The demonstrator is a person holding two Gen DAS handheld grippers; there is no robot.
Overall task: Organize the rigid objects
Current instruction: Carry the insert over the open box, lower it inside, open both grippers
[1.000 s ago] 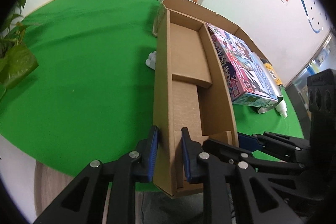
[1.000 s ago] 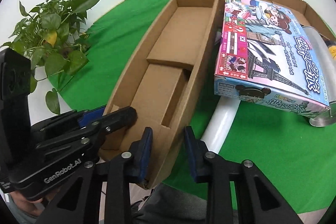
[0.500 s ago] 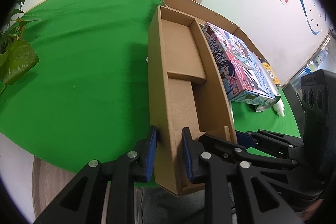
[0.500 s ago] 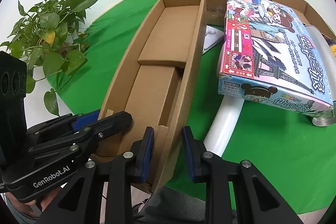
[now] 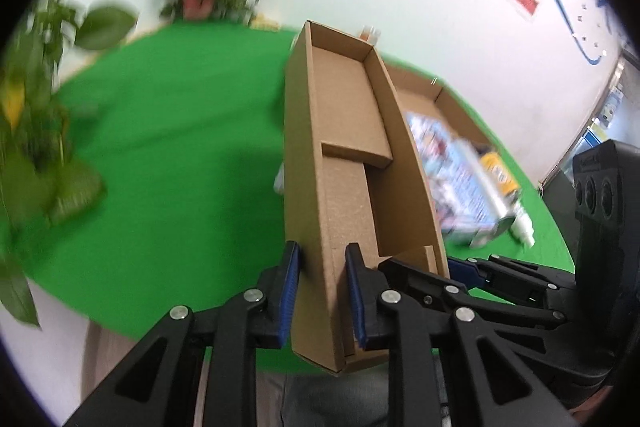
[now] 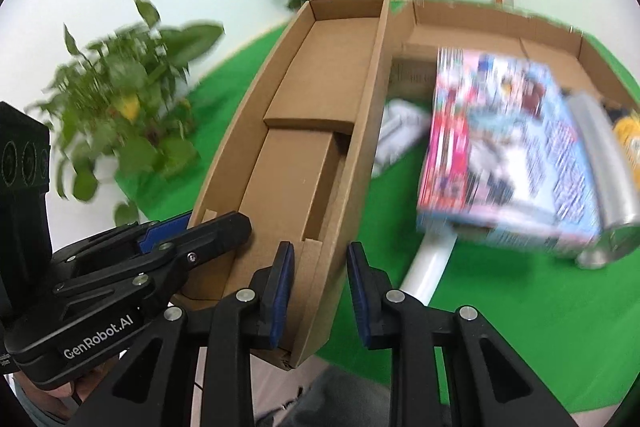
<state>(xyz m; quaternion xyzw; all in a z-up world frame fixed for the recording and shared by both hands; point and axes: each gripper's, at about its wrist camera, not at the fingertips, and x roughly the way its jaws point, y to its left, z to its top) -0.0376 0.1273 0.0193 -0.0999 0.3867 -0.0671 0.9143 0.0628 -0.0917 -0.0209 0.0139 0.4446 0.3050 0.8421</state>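
Cardboard fills both views: a long, narrow tray [image 5: 352, 155] with folded inner flaps, held up off the green worktop [image 5: 172, 163] and tilted, its near end towards the cameras. The left claw [image 5: 322, 291] pinches the tray's left side wall between its blue pads, and the right claw [image 6: 319, 291] pinches the right side wall in the same way — so both hands carry one thing. The tray is empty inside. To its right, on the worktop, a pink and blue game box [image 6: 508, 151] lies on top of a white tube [image 6: 432, 259], with a silver cylinder [image 6: 600, 187] just beside it and something yellow [image 6: 628, 139] further right; all are blurred, so finer detail cannot be told. Behind them a wide, shallow carton [image 6: 500, 27] lies open, and the game box overlaps its near edge. A white object [image 6: 396, 131] lies between the tray and the game box. Potted plants [image 6: 120, 107] ring the far side. As a judgement, the sorting is at an early stage: nothing sits in the tray yet, and the loose things are still heaped outside it. What seems left is to set the tray down flat in a free place, release it, and then put the loose pieces away one by one.
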